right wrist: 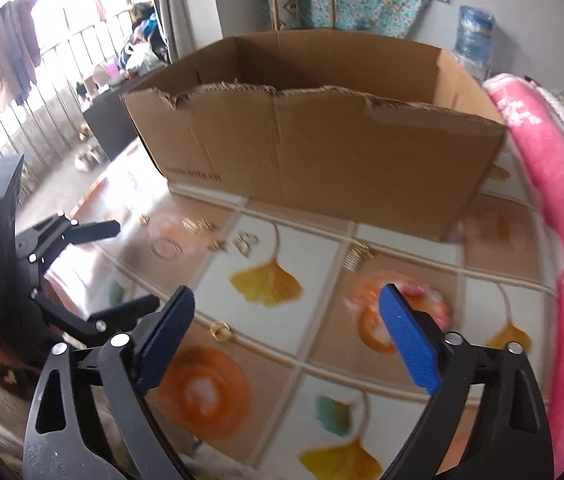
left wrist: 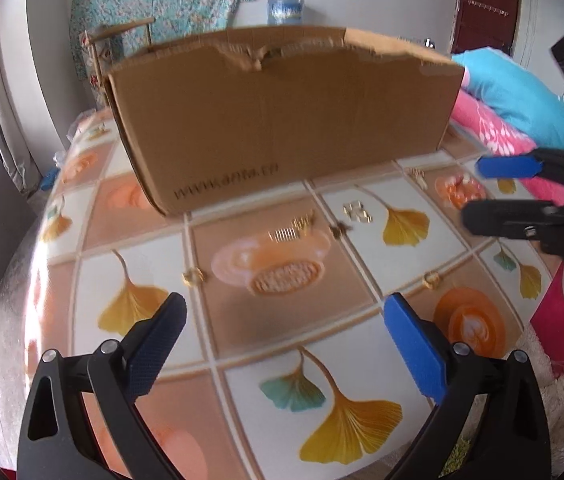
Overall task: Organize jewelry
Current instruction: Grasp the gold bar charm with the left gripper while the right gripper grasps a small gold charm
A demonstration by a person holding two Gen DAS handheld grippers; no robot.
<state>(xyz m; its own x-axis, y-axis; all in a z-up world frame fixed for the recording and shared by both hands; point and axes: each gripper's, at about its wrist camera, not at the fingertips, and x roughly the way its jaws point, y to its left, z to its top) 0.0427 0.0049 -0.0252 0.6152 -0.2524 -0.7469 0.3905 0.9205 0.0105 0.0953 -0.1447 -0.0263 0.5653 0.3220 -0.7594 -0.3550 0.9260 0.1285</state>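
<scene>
the open brown cardboard box (left wrist: 282, 120) is sitting at the far side of the bench (left wrist: 266, 344), which is wearing a cloth printed with ginkgo leaves. small gold jewelry pieces are lying scattered on the cloth in front of the box: a gold spring-like coil (left wrist: 288, 232), gold clasps (left wrist: 356, 213) just right of it, a gold ring (left wrist: 193, 277) nearer the left tool (left wrist: 284, 344), and another gold ring (left wrist: 431, 279). both tools are hovering above the cloth nearer than the box, jaws standing apart with nothing between them. the right tool (right wrist: 286, 340) is showing blurred.
</scene>
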